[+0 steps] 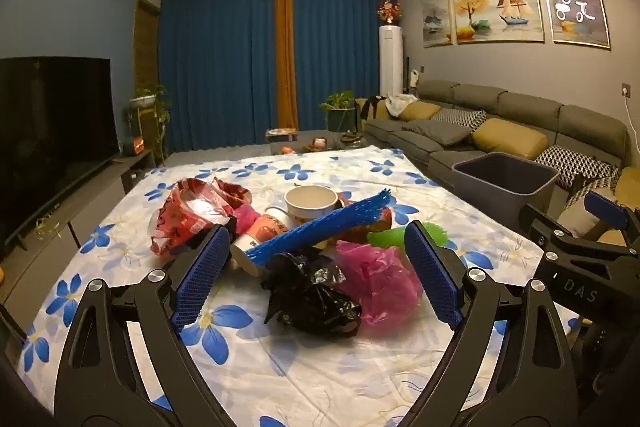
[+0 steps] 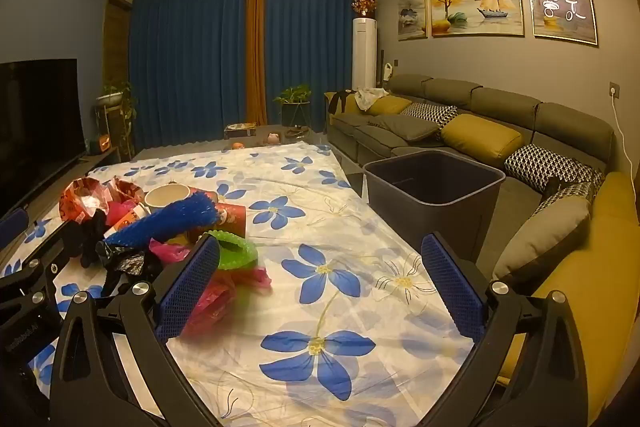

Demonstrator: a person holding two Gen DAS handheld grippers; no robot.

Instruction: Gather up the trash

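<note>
Two open claws above a table of trash, bin to the right.

The left claw (image 1: 316, 279) stands wide open and empty, its blue pads flanking a black plastic bag (image 1: 310, 297) and a pink bag (image 1: 380, 279) without touching them; behind lie a blue foam net sleeve (image 1: 320, 227), a paper cup (image 1: 312, 201) and a red wrapper (image 1: 188, 217). The right claw (image 2: 332, 279), equally wide and empty, hovers over bare flowered table (image 2: 340, 307); the grey bin (image 2: 434, 195) stands beside the sofa (image 2: 500, 123).
</note>
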